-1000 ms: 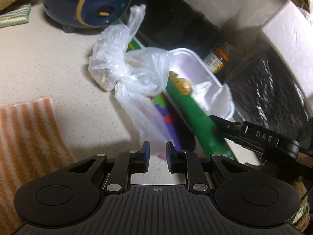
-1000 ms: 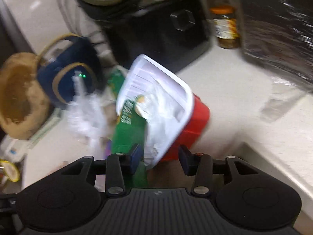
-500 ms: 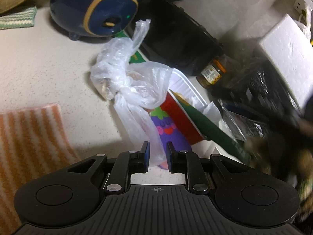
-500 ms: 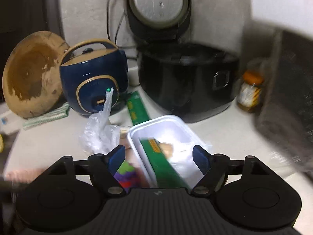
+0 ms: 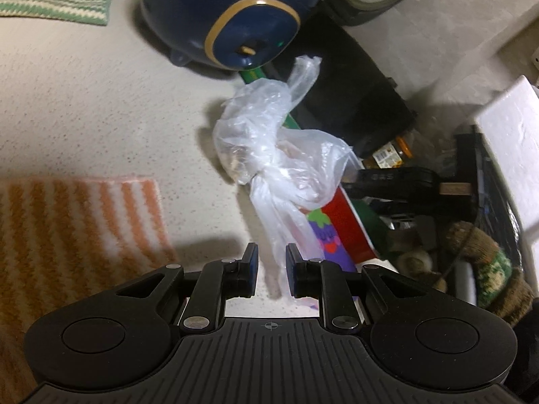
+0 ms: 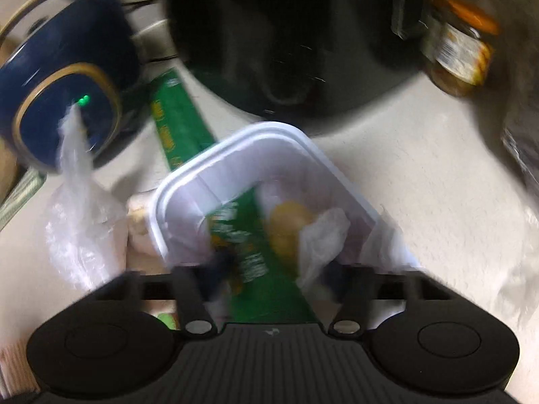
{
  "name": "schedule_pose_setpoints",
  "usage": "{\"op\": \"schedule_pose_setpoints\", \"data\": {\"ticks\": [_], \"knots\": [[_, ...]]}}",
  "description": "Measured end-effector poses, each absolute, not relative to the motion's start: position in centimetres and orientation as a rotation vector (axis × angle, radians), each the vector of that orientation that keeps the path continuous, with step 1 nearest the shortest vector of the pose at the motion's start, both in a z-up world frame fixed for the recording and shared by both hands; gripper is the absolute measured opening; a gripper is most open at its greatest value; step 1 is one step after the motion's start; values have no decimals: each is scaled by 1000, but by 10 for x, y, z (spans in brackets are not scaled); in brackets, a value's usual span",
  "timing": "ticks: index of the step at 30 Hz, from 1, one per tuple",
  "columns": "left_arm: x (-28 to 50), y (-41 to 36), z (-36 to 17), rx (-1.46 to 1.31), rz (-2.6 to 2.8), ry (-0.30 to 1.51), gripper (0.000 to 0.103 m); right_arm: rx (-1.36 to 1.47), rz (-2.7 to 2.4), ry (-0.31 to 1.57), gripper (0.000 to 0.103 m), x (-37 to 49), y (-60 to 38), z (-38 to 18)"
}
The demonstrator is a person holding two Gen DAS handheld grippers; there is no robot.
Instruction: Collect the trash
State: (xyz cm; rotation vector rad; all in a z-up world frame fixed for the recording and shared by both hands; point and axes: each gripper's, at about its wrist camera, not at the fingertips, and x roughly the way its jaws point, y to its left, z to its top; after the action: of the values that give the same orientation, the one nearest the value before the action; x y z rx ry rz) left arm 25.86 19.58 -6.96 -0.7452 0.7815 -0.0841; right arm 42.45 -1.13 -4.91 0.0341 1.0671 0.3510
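Left wrist view, looking down at a pale speckled counter (image 5: 84,101). At bottom centre, left gripper (image 5: 271,262), fingers nearly together with a narrow gap, tail of a knotted clear plastic bag (image 5: 269,155) hanging down between the pads; looks pinched there, though actual contact not fully clear. Bag's bulk in mid-frame, resting over a red-sided tray (image 5: 347,222) and a purple fruit-print wrapper (image 5: 323,235). Upper centre, a navy appliance with a gold ring (image 5: 235,23); behind it at upper right, a black cooker (image 5: 350,94). Lower left, an orange-and-white striped cloth (image 5: 74,235); top left, a green-and-white cloth (image 5: 57,6). At right edge, a small jar with an orange lid (image 5: 390,155), a white foam block (image 5: 505,124), and a knitted sleeve (image 5: 485,262) low down. Right wrist view, heavily motion-blurred. Right gripper (image 6: 273,269) at lower centre, jaws closing around the near rim of a white plastic container (image 6: 242,155); a green wrapper (image 6: 249,259) and crumpled white plastic (image 6: 323,235) lying between the fingers, firm grip impossible to confirm through the blur. Same clear bag (image 6: 81,222) at left of container, a second green wrapper strip (image 6: 178,124) flat on counter above it, navy appliance (image 6: 67,87) at upper left, orange-lidded jar (image 6: 461,54) at upper right.
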Motion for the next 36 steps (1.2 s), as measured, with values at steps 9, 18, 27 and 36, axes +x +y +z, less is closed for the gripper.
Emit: {"op": "schedule_pose_setpoints", "data": {"ticks": [9,18,27,36], "knots": [[270,182,-69,-714,-103,804,20,307,391,871,37,408,-83,24],[286,144,-55,-592,-186,815,20,225,163,830,36,396,-172,6],[299,73,-27,-273,-268,755,20,88,103,694,65,363,-188,-17],[317,16,-40,47,-241,793,21,-14,71,646,66,311,-178,-4]]}}
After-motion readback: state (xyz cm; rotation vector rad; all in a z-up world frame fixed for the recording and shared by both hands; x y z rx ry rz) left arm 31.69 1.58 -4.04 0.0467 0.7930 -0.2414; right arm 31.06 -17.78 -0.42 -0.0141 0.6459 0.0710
